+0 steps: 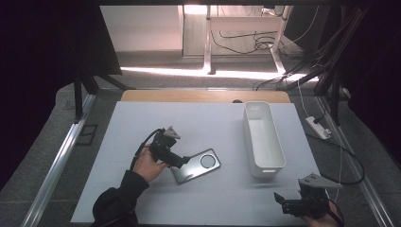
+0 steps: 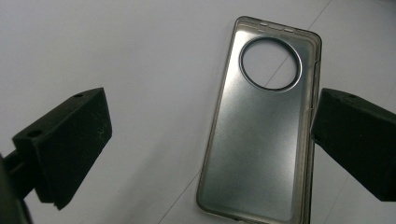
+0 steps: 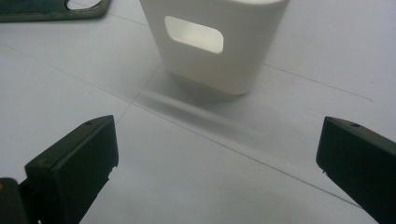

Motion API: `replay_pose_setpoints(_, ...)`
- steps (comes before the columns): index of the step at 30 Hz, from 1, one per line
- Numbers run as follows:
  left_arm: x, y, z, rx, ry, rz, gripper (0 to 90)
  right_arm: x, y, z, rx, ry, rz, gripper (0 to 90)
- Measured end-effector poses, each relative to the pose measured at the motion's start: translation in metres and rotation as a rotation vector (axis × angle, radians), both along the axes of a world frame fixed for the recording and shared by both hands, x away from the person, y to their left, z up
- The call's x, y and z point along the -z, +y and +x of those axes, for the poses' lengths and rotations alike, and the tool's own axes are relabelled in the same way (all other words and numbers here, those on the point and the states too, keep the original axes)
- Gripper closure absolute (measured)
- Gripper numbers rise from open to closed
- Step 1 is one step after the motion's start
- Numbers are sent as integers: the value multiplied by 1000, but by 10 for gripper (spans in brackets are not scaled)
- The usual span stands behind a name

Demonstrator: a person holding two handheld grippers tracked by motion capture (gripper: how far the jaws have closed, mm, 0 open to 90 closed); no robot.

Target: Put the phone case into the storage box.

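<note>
The clear phone case (image 2: 261, 135) lay flat on the white surface (image 1: 198, 123), inner side up, its round camera cut-out at the end pointing toward the far right. It sat a little toward the near edge from the middle of the surface, left of centre, and nothing held it. The left gripper (image 1: 182, 162) was at the case's near-left end; in the left gripper view its jaws stood wide apart, one out over bare surface, the other right at the case's long side edge, whether touching it or just beside it I could not tell. So the grasp was being set up, not made: the jaws had yet to close on the case.

To the right, well apart from the case, stood the long white plastic bin (image 1: 263, 142), its length running from the near side toward the far edge, and it looked empty. It seemed the likely place for the case, so the lift, the carry and the drop all remained to be done.

The right gripper (image 1: 283, 201) waited near the near right corner of the surface, released, jaws spread and holding nothing, pointed at the bin's near end with its handle slot (image 3: 194, 34).
</note>
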State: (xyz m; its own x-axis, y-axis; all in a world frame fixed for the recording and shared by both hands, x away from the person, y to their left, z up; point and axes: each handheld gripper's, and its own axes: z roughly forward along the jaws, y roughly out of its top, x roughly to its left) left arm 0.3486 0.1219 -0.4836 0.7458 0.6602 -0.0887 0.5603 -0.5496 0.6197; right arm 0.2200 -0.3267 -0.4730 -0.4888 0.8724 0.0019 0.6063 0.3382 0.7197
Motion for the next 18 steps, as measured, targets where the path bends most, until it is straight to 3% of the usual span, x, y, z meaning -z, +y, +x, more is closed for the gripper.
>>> replay_pose_setpoints(7,9,1,2,0,16,5,0,0,0,0,-3,2,2,0)
replay_pose_setpoints(18,32,-3,1,23,50,64,0,0,0,0,-5,3,2,0)
